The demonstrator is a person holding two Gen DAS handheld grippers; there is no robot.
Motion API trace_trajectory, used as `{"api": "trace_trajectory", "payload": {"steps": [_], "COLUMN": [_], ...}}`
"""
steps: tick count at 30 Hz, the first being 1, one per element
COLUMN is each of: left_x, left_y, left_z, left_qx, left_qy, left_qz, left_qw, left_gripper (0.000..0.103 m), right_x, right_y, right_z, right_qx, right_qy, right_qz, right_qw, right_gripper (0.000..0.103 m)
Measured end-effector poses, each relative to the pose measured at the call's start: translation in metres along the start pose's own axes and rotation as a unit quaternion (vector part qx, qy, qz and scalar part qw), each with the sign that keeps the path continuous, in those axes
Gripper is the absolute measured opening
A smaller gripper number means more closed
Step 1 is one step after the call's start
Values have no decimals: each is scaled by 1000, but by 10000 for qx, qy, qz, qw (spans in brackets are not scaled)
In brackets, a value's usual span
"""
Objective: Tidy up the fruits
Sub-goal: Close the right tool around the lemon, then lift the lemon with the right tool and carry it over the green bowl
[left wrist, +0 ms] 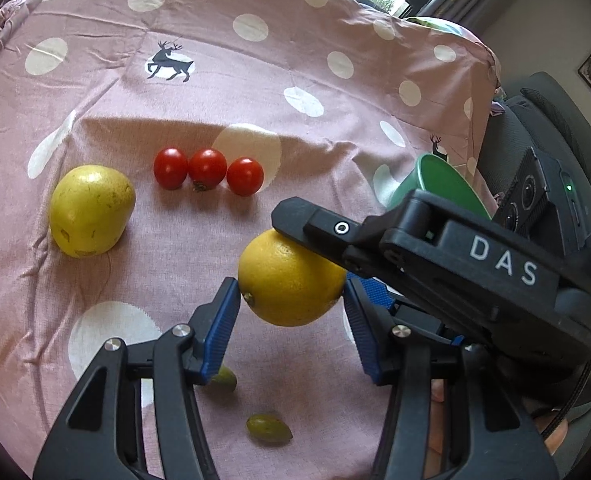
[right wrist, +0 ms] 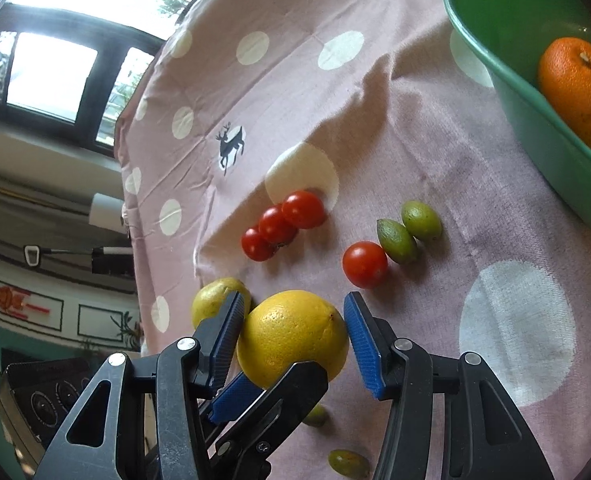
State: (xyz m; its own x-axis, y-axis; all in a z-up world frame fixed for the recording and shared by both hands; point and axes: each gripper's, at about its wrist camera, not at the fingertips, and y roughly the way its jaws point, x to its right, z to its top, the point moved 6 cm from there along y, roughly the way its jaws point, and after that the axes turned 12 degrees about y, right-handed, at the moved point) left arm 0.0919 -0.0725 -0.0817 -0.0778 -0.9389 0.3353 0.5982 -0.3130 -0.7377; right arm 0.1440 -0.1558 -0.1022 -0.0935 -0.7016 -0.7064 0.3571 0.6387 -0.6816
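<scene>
Beside the tomatoes (left wrist: 207,172), the lemon (left wrist: 291,278) is pinched by the left gripper (left wrist: 291,300); the right gripper (right wrist: 293,332) straddles it too, grip uncertain. Step: a handover, probably. Next, carry it to the green bowl (right wrist: 535,128).

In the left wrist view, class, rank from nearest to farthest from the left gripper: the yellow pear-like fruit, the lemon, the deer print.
1. lemon: between the left gripper's pads, centre.
2. yellow pear-like fruit: on the cloth, to the left.
3. deer print: far up the cloth, upper left.
</scene>
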Motion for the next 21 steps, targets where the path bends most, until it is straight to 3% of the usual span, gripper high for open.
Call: {"api": "trace_trajectory", "payload": {"steps": [21], "left_x": [45], "left_y": [-21], "left_z": [21], "left_qx": [693], "left_qy": [566], "left_qz": [-132], "left_qw": [9959], "left_gripper": [53], "right_x": [-16], "right_y": [-57], "right_z": [10], "right_qx": [743], "right_qy": [-290], "right_qz": [415], "right_qw": [9960], "right_gripper": [55]}}
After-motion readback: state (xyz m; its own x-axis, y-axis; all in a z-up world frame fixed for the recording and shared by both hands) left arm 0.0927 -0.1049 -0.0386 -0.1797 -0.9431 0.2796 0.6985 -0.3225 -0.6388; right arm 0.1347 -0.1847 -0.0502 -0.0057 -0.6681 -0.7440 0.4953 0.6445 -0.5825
